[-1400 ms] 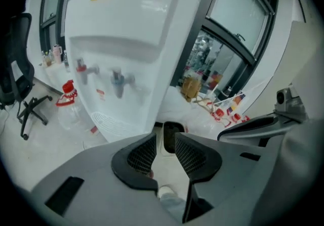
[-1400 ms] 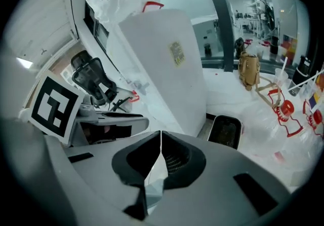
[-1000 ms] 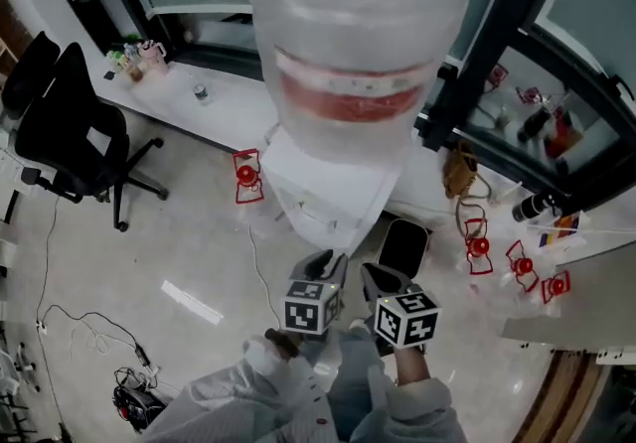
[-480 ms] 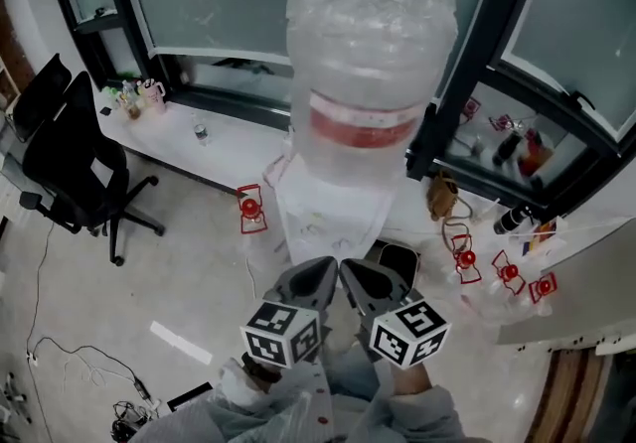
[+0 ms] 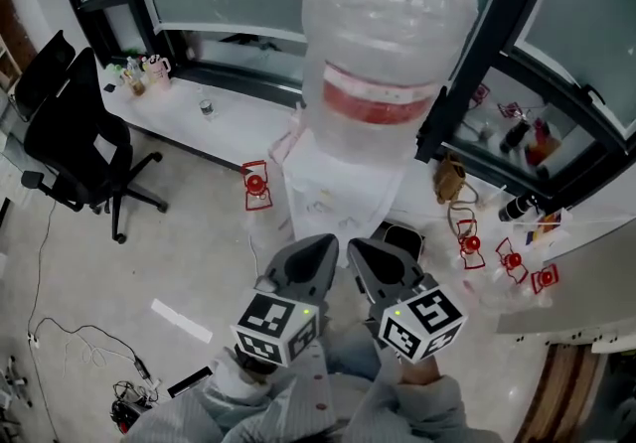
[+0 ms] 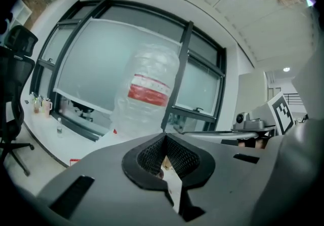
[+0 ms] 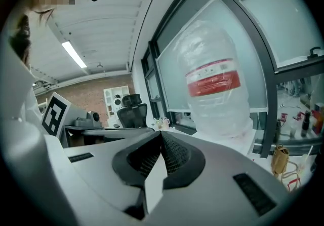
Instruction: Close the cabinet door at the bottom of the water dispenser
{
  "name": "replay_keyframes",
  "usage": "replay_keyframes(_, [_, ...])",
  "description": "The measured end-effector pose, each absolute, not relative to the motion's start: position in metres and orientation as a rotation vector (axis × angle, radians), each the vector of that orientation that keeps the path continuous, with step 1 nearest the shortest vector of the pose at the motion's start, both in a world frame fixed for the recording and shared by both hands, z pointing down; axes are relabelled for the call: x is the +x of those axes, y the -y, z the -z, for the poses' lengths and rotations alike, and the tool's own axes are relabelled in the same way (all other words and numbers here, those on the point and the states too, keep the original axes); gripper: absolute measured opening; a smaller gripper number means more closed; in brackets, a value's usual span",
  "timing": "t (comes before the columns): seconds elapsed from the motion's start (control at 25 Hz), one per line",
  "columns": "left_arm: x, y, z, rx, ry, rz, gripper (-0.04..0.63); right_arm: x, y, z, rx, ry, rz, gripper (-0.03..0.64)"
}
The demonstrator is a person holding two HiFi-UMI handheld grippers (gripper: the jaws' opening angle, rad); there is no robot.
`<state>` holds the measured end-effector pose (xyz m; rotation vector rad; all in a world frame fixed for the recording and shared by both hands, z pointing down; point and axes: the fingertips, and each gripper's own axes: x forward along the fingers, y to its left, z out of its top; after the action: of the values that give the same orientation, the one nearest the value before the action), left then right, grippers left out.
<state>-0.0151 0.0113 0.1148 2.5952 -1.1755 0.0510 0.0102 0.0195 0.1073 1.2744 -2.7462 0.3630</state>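
Jaws pressed together and empty on left gripper [image 5: 326, 244] and right gripper [image 5: 358, 248], which cover the foot of the white water dispenser [image 5: 333, 195]; its cabinet door cannot be made out. Well left of it stands a black swivel chair [image 5: 72, 133].

No lettering can be read anywhere. At twelve o'clock in the head view, the water bottle [image 5: 388, 34] carries a red label band [image 5: 383, 101] with pale print, too small and blurred to read. At six o'clock, the left tool [image 5: 328, 242] and right tool [image 5: 356, 246] bear only black-and-white square markers; the right one perhaps resembles a 5.
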Motion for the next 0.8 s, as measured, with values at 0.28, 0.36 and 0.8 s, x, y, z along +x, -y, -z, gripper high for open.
replay_keyframes(0.28, [-0.009, -0.011, -0.116, 2.610, 1.190, -0.084, 0.011, 0.017, -0.018, -0.110, 1.291, 2.741, -0.371, 0.014])
replay_keyframes(0.36, [-0.006, -0.011, -0.117, 2.615, 1.186, -0.096, 0.011, 0.019, -0.019, -0.112, 1.297, 2.733, -0.375, 0.014])
replay_keyframes(0.8, [-0.005, -0.012, -0.117, 2.624, 1.175, -0.106, 0.011, 0.022, -0.019, -0.113, 1.316, 2.717, -0.370, 0.014])
